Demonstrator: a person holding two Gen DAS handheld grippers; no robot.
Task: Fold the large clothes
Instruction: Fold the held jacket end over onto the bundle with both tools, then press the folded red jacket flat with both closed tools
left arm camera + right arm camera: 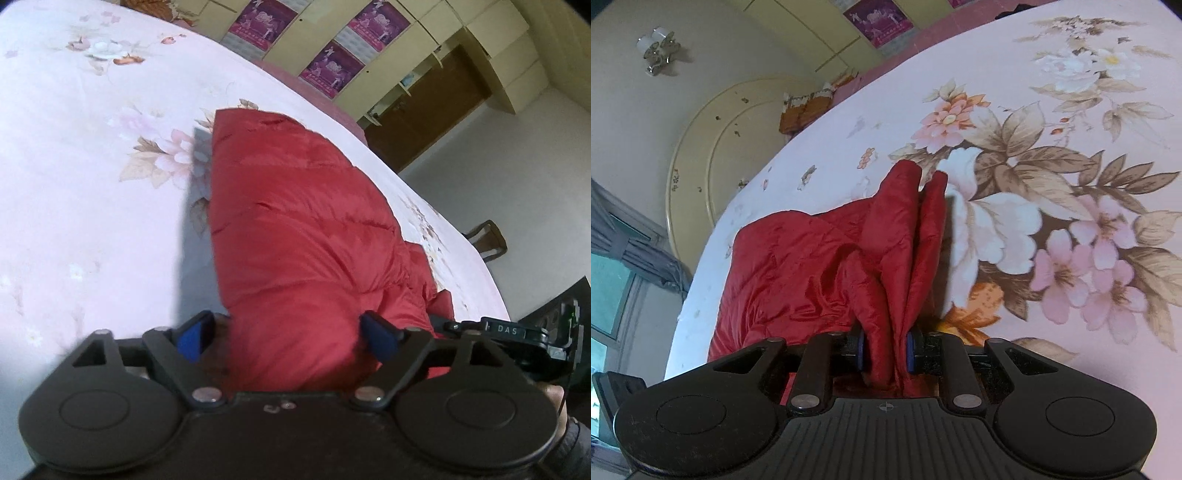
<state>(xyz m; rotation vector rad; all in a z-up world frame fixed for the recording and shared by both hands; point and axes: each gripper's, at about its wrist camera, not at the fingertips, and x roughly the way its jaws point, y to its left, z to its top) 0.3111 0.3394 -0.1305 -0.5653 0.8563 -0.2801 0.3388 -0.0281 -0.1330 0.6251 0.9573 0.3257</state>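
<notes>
A red quilted puffer jacket (295,221) lies on a bed with a pale pink flowered sheet (92,184). In the left wrist view my left gripper (288,338) stands open and wide over the jacket's near end. The padded cloth bulges up between its blue pads (194,339), and a gap shows beside the left pad. In the right wrist view my right gripper (885,354) is shut on a bunched fold of the jacket (798,266). That fold rises in two ridges from the pads and ends in a point over the flowered sheet (1052,122).
The bed's edge curves close by in both views. Beyond it are yellow cabinets with purple posters (332,66), a brown wooden door (436,110) and a chair back (487,240). A cream round headboard (713,147), a wall lamp (659,48) and a curtained window (617,280) stand to the left.
</notes>
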